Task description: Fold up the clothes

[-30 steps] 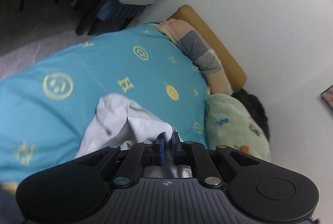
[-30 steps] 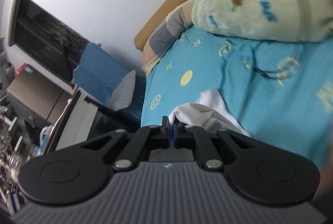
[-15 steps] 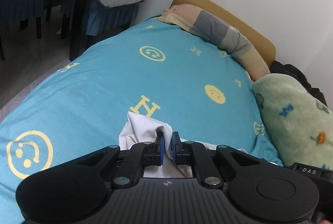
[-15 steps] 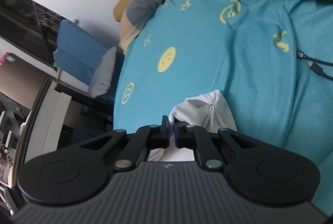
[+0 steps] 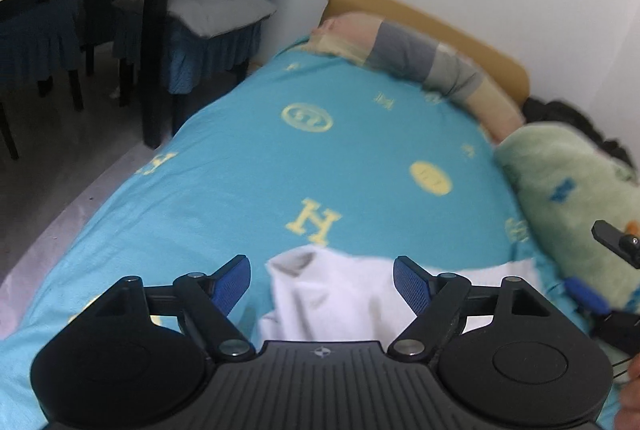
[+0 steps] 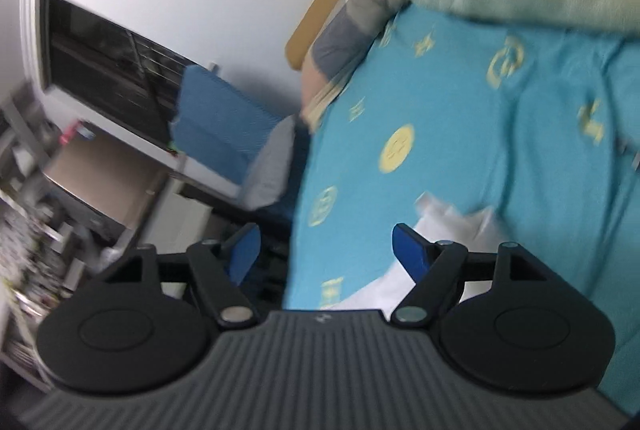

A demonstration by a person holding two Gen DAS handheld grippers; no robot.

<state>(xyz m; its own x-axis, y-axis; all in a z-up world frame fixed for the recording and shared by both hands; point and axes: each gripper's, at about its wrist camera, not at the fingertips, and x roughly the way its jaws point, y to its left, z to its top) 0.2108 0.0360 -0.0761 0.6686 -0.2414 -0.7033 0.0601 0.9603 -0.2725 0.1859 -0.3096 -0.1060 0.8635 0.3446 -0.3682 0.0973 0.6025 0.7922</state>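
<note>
- White cloth garment (image 5: pixel 340 294): soft, thin fabric w/ loose creases, lying crumpled on the bed at the near end, one pointed flap sticking up at its left side. In right wrist view it shows as a rumpled white patch (image 6: pixel 452 226) just past the right blue pad; 1 garment seen.
- Left gripper (image 5: pixel 322 280): black plastic frame, 2 fingers w/ ribbed blue pads (image 5: pixel 232 284); jaws opening, stood wide apart. The garment lies between & below them, pads not pressing on it – let go.
- Right gripper (image 6: pixel 326 250): same build, 2 blue pads (image 6: pixel 410 256); jaws opening, wide, nothing pinched. The garment sits near its right finger, not touching as far as I can tell (blurred).
- Turquoise cotton bedsheet (image 5: pixel 280 170): smooth, light wrinkles, printed w/ yellow round smiley marks & H-letters.
- Striped pillow, beige/grey (image 5: pixel 420 58), long roll shape, at the bed's far end against a tan padded headboard (image 5: pixel 440 18).
- Pale green fleece blanket (image 5: pixel 572 198), fluffy, w/ small blue & orange prints, bunched on the bed's right side.
- Blue-covered chair (image 5: pixel 208 42) w/ 1 grey cushion, beside the bed; dark legs on grey floor.
</note>
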